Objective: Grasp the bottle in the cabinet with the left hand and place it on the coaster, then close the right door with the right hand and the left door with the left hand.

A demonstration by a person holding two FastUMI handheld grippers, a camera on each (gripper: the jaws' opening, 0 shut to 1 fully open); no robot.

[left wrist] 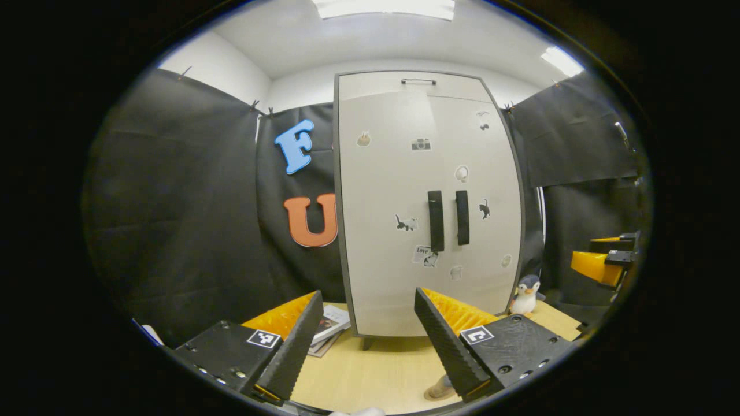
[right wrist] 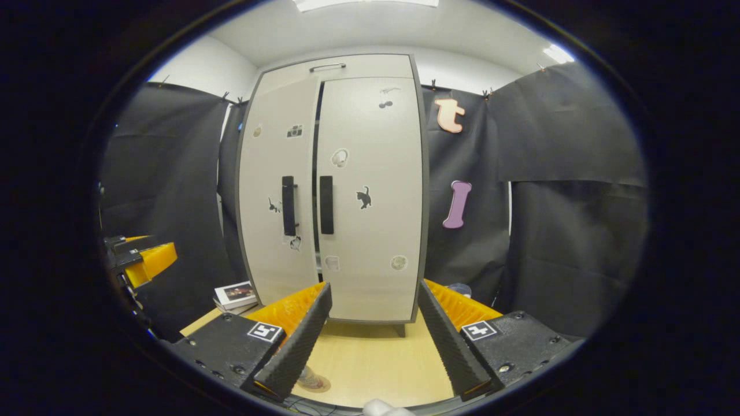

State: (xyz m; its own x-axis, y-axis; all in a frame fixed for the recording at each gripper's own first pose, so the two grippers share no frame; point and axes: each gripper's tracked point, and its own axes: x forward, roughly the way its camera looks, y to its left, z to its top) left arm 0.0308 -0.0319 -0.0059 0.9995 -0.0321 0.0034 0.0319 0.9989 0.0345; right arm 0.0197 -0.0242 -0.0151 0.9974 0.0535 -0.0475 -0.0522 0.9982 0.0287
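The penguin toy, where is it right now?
In the left gripper view, the penguin stands on the table at the cabinet's lower right corner, right of the doors.

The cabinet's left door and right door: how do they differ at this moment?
The left door carries a camera sticker near its top; the right door carries a dark cat sticker beside its handle. In the right gripper view a dark gap runs between them, and the left door looks set slightly ajar while the right door sits flatter. Both are pale, with a dark vertical handle at the meeting edge.
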